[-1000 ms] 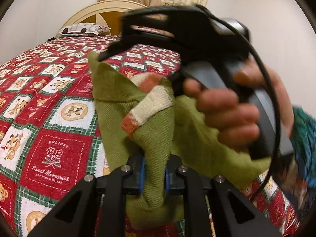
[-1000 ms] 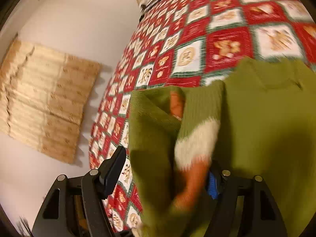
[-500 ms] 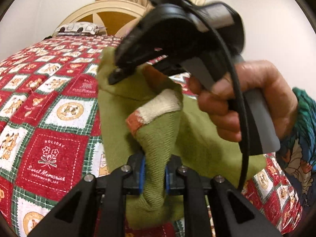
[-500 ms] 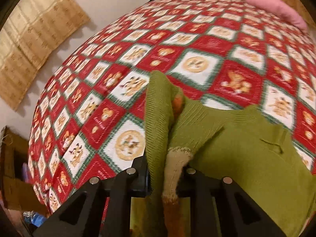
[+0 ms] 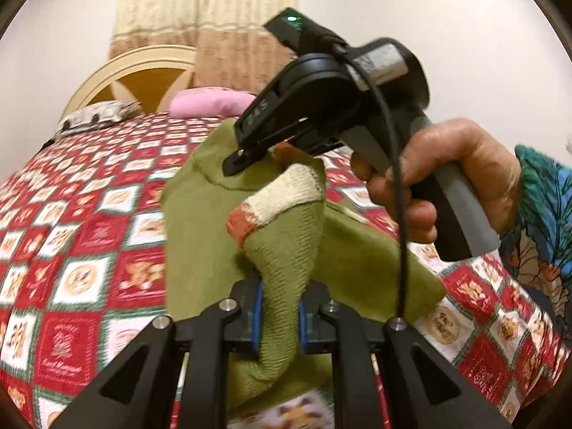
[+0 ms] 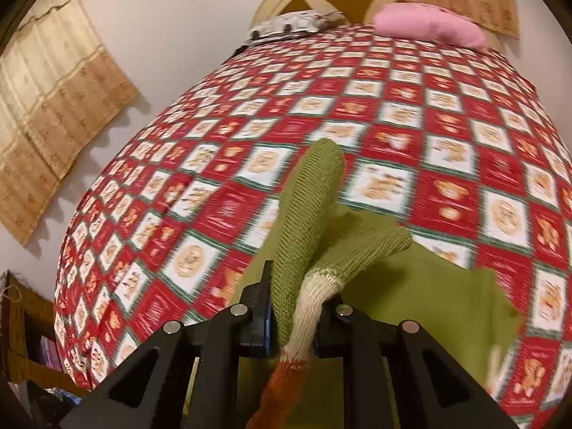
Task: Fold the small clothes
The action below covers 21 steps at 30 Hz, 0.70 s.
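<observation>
While both grippers pinch the green sweater [image 5: 200, 221] above the bed [image 5: 89, 236], left gripper [image 5: 278, 316] on a sleeve, right gripper [image 6: 292, 321] on a cuff, the thick knit could slip free.

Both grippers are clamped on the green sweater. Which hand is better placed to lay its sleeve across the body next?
Right, probably. The right gripper pinches its sleeve near the cuff, above the sweater body.
</observation>
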Available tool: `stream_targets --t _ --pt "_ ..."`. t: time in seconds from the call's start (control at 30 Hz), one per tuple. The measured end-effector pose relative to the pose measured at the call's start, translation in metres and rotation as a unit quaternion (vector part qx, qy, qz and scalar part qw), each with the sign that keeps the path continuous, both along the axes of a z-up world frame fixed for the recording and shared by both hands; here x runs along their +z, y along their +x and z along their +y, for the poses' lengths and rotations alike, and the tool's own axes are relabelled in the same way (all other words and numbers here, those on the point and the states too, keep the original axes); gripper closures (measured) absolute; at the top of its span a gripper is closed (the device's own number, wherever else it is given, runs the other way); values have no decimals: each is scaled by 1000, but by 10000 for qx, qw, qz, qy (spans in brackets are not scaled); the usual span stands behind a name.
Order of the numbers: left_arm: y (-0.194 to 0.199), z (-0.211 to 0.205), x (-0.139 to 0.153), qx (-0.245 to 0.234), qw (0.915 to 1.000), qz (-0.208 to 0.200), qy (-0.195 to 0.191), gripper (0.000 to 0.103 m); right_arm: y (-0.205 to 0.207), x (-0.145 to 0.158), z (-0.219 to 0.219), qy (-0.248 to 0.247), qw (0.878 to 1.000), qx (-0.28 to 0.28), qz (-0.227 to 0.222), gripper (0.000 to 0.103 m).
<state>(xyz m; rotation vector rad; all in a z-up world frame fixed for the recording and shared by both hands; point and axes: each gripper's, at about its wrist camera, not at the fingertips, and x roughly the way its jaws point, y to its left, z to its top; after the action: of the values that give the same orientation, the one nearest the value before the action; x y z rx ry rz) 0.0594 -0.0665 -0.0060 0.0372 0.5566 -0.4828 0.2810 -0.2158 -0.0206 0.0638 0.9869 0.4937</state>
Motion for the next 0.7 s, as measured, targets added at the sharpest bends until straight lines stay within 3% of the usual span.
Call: stream_targets --t 0.33,0.7 --pt "-6 -66 -8 -563 9976 44 401 88 -10 -23 -84 -145 9988 -452 108 88" --pt "-13 -106 -28 -987 9903 362 904 88 -26 -73 -151 311 9930 -1065 417 88"
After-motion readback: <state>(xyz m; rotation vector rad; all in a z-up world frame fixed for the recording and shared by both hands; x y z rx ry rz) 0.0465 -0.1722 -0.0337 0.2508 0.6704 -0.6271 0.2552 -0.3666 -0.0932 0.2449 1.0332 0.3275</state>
